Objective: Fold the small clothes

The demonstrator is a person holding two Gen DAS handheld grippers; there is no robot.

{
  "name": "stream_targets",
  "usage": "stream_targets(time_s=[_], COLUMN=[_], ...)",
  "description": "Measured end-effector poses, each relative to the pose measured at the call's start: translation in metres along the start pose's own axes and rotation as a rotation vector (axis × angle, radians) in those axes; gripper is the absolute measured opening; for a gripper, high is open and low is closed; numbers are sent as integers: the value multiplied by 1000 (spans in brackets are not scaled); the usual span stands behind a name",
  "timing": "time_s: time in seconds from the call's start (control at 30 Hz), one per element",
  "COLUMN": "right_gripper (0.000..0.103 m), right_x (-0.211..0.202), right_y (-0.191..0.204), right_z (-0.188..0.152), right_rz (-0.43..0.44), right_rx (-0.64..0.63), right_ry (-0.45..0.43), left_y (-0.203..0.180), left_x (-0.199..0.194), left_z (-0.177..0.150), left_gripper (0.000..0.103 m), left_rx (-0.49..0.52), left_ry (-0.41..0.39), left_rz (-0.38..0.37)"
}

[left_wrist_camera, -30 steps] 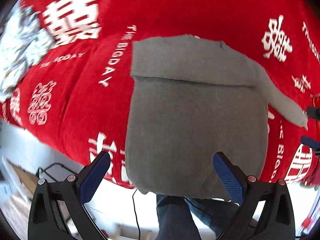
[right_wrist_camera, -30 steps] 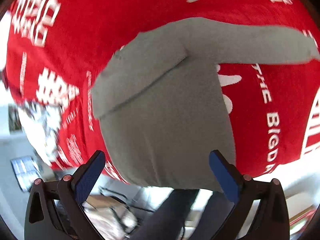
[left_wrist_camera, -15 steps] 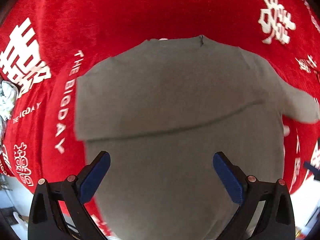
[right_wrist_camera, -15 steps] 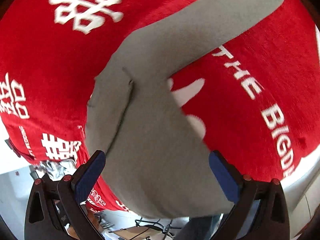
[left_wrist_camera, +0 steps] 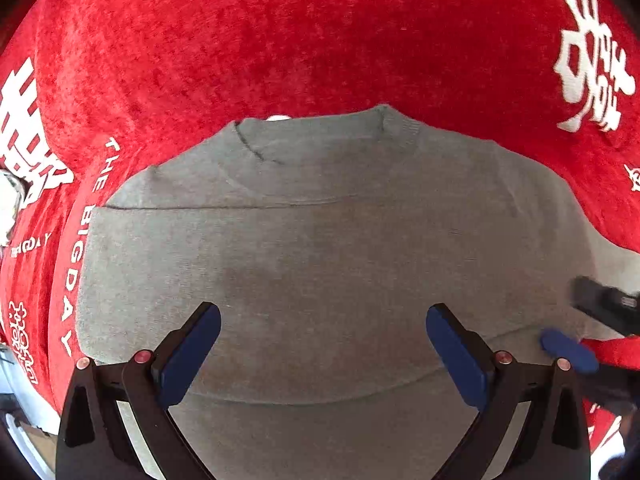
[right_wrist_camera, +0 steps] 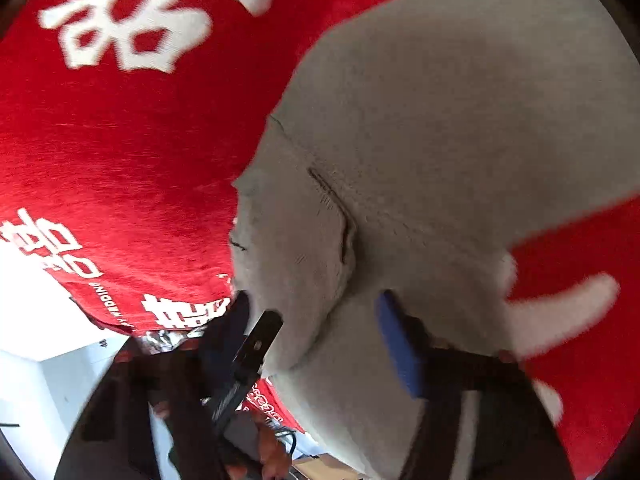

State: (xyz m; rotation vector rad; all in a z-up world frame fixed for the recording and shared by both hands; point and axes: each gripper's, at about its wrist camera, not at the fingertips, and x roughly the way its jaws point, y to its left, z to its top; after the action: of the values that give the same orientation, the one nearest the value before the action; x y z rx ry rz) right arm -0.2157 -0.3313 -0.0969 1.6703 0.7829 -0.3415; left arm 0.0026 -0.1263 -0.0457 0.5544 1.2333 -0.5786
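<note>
1. A grey sweater (left_wrist_camera: 328,248) lies flat on a red cloth (left_wrist_camera: 304,40) printed with white characters and the words "THE BIGDAY"; in the left wrist view it fills the middle and lower part of the picture, its collar at about 12 o'clock from the centre.
2. One sleeve is folded across the chest (its edge runs as a straight line from 9 o'clock towards the centre of that view), while the other sleeve trails off towards 3 o'clock.
3. The left gripper (left_wrist_camera: 323,346) hovers over the sweater's lower body with its blue-padded fingers spread wide, holding nothing.
4. The right gripper (left_wrist_camera: 576,320) shows at about 4 o'clock in the left wrist view, at the sweater's side near the armpit, one blue pad lying just at the fabric's edge.
5. In the right wrist view the right gripper's fingers (right_wrist_camera: 396,344) are partly drawn together with grey knit between them; the picture is blurred, so whether they actually grip the cloth cannot be told.
6. A crumpled silvery item (left_wrist_camera: 10,204) sits at the 9 o'clock edge of the left wrist view.
</note>
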Motion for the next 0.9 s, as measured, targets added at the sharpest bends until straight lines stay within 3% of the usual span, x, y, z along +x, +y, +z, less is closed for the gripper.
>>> stream_targets(time_s=[0.03,0.07,0.2,0.33,0.43,0.47,0.5,0.53,0.57,0.73,0.9], right_gripper=[33,7,7,8,14,29,57,68,72,72,72], right_x=[8,13,15,12,-7,-15,-26,-45,-61,-152,-196], right_y=[0,1,-2,-17,-14,-14,-15,-19,-24,-76,-127], right_z=[5,9,8,-2,0,1,2,4,5,21,30], right_rz=[-8,-25,-55,-58,-69,-67,-64,-74,-82,-158,-123], right_rx=[-4,-12,-34,-14,-51,-64,-79,-87,-89,31,233], right_ry=[4,0,-28,-6,-20,-29,-49,-87,-129,-360,-467], left_y=[3,5,10,15,12,10,7,4,1,-26,-57], left_x=[2,4,23,24,19,16,13,8,4,-2,-4], left_z=[-1,-2,-10,-14,-12,-12,-13,-14,-15,-22,-26], left_gripper=[103,103,103,103,103,103,103,103,103,103,103], left_rx=[3,10,49,36,60,72,84,96,106,142,167], left_ry=[-2,-1,33,21,30,28,23,14,8,23,34], left_rz=[14,26,63,31,43,38,28,19,10,-29,-59])
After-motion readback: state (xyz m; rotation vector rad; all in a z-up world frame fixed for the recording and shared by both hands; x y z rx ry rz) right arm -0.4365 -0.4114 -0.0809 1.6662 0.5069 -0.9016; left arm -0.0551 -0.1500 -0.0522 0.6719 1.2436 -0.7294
